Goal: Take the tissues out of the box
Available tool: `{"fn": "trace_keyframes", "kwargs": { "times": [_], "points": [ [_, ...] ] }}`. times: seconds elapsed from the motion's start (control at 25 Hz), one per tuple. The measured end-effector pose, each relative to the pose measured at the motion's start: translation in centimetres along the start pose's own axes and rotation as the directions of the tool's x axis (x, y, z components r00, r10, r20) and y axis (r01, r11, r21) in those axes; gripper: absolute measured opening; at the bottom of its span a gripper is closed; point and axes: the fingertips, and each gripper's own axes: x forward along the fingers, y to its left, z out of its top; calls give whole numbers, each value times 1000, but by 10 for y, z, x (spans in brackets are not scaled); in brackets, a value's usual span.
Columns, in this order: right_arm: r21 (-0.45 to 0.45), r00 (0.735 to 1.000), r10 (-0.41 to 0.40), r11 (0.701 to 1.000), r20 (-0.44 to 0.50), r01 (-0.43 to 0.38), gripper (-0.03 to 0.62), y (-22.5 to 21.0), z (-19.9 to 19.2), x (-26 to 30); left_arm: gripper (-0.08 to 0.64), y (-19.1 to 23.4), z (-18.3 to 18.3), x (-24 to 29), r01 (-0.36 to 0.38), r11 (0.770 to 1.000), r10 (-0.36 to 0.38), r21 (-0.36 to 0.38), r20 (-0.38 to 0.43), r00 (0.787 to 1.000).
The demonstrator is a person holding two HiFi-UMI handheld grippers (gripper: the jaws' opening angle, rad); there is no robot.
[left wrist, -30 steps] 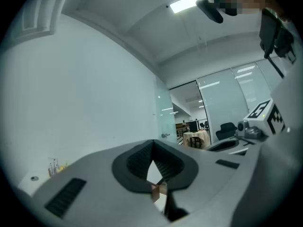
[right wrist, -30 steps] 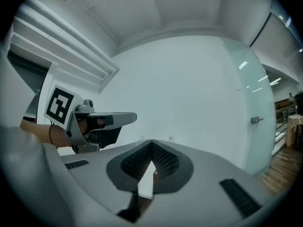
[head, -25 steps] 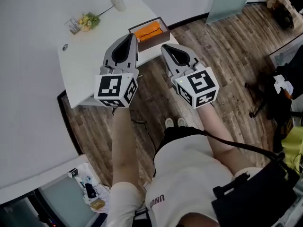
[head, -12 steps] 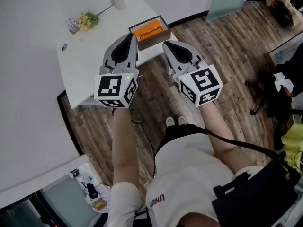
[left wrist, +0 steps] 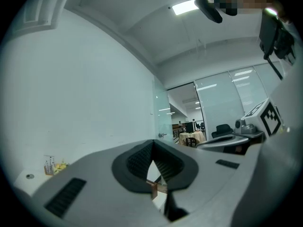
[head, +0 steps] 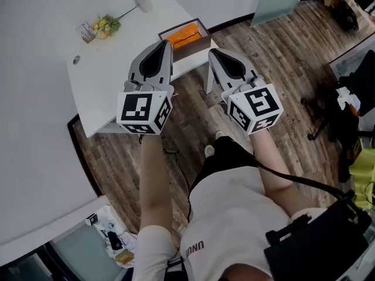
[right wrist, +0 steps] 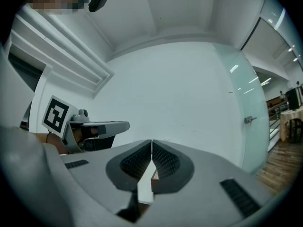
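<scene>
The left gripper (head: 164,47) has its jaws together with nothing between them; in its own view the left gripper (left wrist: 152,144) shows ribbed pads meeting at the tip. The right gripper (head: 214,53) is likewise closed and empty, and in its own view the right gripper (right wrist: 151,144) shows pads pressed into one thin seam.

Only the head view shows the box (head: 197,44). It is brown and open-topped and sits at the near edge of the white table (head: 111,75), just beyond and between the two gripper tips, apart from both. The orange tissues (head: 183,36) lie inside it.

The gripper views show mostly white wall, ceiling lights and a glass partition, and each shows the other gripper off to one side. Farther back on the table lie small yellow flowers (head: 106,24).

The marker cubes carry black-and-white squares, no words. A short white print on the person's shirt (head: 194,250) is too small to read reliably.
</scene>
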Motion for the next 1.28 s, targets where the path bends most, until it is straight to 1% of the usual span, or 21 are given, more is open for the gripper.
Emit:
{"fn": "trace_keyframes", "kwargs": {
  "times": [0.28,0.68,0.92,1.28],
  "points": [
    [-3,1000,-25,1000,7,25,21,-11,1,4,12,3,-4,8,15,1000,-15,1,0,1000],
    [0,1000,-30,1000,1,30,21,-31,2,32,14,23,-8,34,17,1000,-17,-14,0,1000],
    [-4,1000,-19,1000,-2,19,21,-38,2,50,14,32,-12,42,13,1000,-13,-20,-7,1000],
    [-6,999,31,1000,-27,-31,21,-49,-2,92,12,60,-21,62,-15,1000,14,-28,-26,1000]
  ]
}}
